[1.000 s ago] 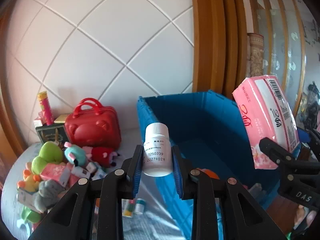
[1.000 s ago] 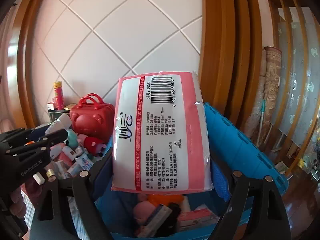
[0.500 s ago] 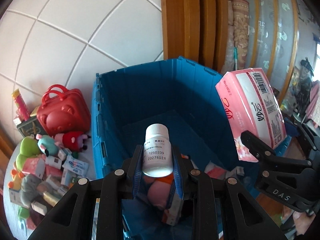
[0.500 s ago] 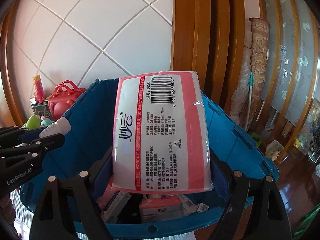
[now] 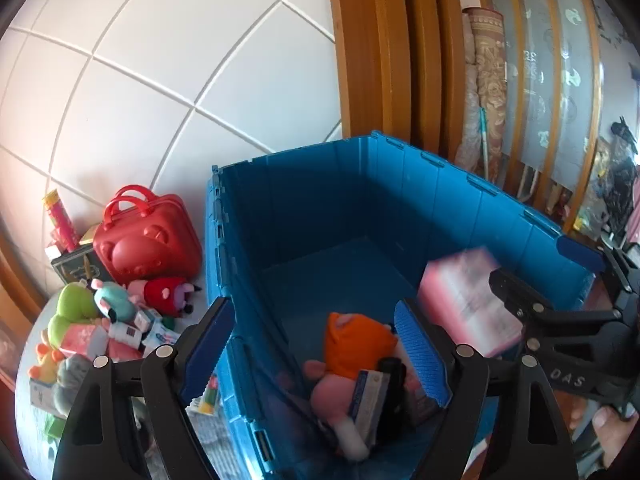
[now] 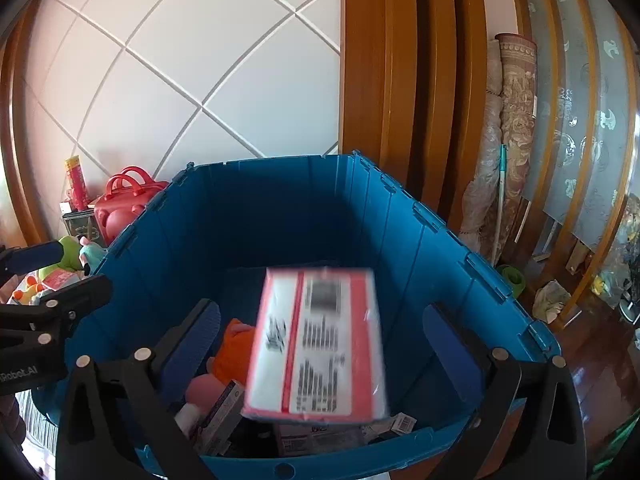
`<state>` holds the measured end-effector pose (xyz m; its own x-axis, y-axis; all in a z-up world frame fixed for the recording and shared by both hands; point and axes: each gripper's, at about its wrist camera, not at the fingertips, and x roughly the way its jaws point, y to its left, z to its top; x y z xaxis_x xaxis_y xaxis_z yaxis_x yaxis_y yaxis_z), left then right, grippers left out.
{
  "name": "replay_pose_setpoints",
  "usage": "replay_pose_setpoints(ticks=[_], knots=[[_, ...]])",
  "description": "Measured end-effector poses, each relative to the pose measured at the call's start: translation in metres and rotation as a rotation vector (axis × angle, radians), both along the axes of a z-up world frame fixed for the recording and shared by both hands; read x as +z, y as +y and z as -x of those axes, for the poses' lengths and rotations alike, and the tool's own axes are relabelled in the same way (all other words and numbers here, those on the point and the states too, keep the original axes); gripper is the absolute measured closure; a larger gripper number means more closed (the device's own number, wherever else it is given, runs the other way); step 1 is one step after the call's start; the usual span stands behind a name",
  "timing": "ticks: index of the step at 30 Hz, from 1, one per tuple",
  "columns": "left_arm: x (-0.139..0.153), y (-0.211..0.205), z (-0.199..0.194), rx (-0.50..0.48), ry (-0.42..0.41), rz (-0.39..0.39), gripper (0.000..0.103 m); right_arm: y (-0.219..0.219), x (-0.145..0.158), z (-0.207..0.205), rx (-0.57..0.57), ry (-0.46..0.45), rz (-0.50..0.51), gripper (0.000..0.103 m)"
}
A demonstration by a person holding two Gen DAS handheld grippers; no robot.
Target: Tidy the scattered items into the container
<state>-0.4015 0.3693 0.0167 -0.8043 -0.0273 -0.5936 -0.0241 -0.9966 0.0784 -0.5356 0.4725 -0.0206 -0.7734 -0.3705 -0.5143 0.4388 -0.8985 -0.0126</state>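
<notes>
Right wrist view shows the right tool [image 6: 320,344] just opened wide, the blurred pink tissue pack [image 6: 320,344] loose over the blue crate [image 6: 472,264]; the left tool [image 5: 316,344] has likewise just opened, empty.

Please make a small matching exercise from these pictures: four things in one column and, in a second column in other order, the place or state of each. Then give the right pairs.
Things:
1. pink tissue pack
2. red case
3. orange plush
4. left gripper

Places or states:
A. lying inside the blue crate
B. open, nothing between its pads
C. blurred, between the open pads of the right gripper
D. outside the crate, by the white wall

Pairs: 1-C, 2-D, 3-A, 4-B
</notes>
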Motion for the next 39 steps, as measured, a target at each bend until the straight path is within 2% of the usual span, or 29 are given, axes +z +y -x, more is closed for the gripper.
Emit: replay_pose_setpoints(ticks=[6, 12, 17, 23, 28, 33, 39], knots=[[0.002, -0.014, -0.015, 0.038, 0.051, 0.001, 0.002, 0.005, 0.003, -0.004, -0.013, 0.008, 0.026, 0.0], [0.005, -0.037, -0.034, 0.073, 0.075, -0.013, 0.001, -0.007, 0.005, -0.015, 0.009, 0.01, 0.034, 0.0], [0.009, -0.068, -0.059, 0.092, 0.099, -0.049, 0.001, -0.023, 0.011, -0.041, 0.035, 0.024, 0.039, 0.0], [0.01, -0.112, -0.096, 0.16, 0.109, -0.029, 0.001, -0.053, 0.023, -0.086, 0.075, 0.044, 0.056, 0.0], [0.007, -0.163, -0.137, 0.2, 0.092, -0.075, 0.001, -0.088, 0.027, -0.139, 0.133, 0.059, 0.046, 0.0], [-0.002, -0.207, -0.186, 0.241, 0.092, -0.047, 0.001, -0.117, 0.022, -0.191, 0.161, 0.041, 0.06, 0.0], [-0.019, -0.252, -0.236, 0.261, 0.06, -0.063, 0.001, -0.146, 0.007, -0.249, 0.185, 0.002, 0.045, 0.0]])
